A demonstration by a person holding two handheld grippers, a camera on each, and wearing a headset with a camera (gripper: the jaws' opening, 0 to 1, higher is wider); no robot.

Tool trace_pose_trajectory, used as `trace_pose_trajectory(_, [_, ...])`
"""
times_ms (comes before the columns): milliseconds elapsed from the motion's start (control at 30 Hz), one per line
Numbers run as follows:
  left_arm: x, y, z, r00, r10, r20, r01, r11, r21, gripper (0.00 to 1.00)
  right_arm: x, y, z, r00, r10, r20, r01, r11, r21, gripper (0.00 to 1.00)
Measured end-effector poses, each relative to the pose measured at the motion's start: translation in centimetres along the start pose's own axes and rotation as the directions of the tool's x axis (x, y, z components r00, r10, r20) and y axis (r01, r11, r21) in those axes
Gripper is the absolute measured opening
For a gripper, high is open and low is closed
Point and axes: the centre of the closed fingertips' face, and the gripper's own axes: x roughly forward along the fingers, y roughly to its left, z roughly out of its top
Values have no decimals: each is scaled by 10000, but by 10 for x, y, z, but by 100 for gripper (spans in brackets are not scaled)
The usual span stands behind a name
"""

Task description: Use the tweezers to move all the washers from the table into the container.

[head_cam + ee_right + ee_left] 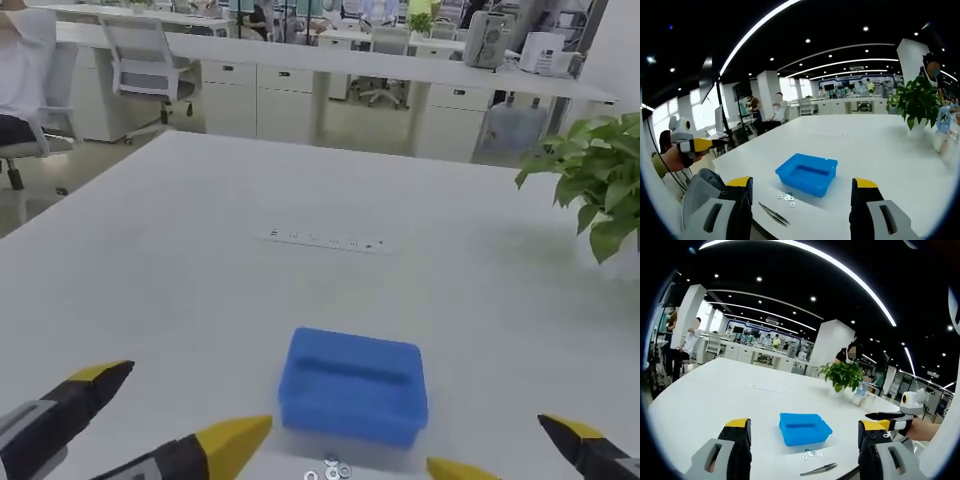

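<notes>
Left gripper [805,425] and right gripper [802,183]: jaws spread, empty. Small silver metal washers [333,468] lie on white table [150,250] at 6 o'clock of blue rectangular plastic container [352,385]; slim metal tweezers [819,469] just beside them

This is a big open office. I stand by a wide white desk [200,260] with a row of plug sockets [325,240] set in its top. Behind it run more long white desks with drawers [285,95] and grey rolling chairs [140,60]. People [775,112] sit and stand at some of them. A green plant [595,175] grows at one side. Small round lights [812,298] and long bright strips [850,275] shine on the dark ceiling [790,270].
</notes>
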Motion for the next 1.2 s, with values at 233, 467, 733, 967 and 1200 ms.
trace_pose_trajectory(233, [17,4,2,9998,-164,-150,166,9998,139,90,10,-12,5,9999,-139,86,138,9998,140,79])
trace_pose_trajectory(467, [32,8,-9,9954,-507,-815,551,9970,537,88,25,-16,2,9999,-51,-109,52,9999,146,77])
trace_pose_trajectory(733, [38,6,-60,9433,-1097,-3134,1788,9631,2011,59,34,4,-40,9748,1123,-1927,-1343,9853,-1052,50])
trace_pose_trajectory(967, [51,1,-109,8307,-1999,-5195,3720,8937,2509,31,46,22,-68,9216,2111,-3256,-2661,9545,-1344,20])
trace_pose_trajectory(1200, [57,-2,-142,6933,-2619,-6714,5498,7945,2578,13,58,33,-87,8661,2344,-4415,-3538,9114,-2102,12])
